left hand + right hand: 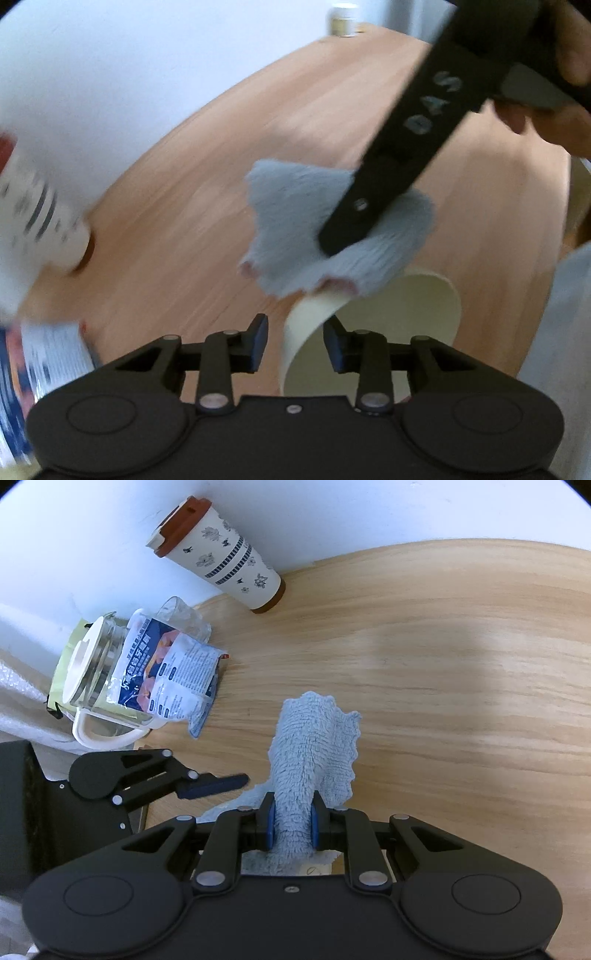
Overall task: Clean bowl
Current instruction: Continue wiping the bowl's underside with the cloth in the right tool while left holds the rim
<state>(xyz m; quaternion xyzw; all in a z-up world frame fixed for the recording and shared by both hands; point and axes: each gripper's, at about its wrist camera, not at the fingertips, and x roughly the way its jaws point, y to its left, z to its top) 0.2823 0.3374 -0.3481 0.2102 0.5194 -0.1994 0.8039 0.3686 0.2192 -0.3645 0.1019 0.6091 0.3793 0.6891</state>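
Note:
In the left wrist view my left gripper [295, 345] holds a cream bowl [417, 325] by its rim, tilted on its side; the rim wall passes between the fingers, which are only partly closed on it. My right gripper [332, 243] comes in from the upper right and holds a fluffy light blue cloth [295, 221] just above the bowl's rim. In the right wrist view the right gripper [291, 827] is shut on the blue cloth [314, 746], which sticks out forward. The left gripper's finger [214, 784] shows at the left there. The bowl is hidden in that view.
A wooden table [443, 664] lies below. At its left stand a white travel cup with a brown lid [218, 554], a glass jug with a white handle [92, 672] and a printed blue-and-white packet [177, 672]. A white wall is behind. A small jar [343, 18] stands far back.

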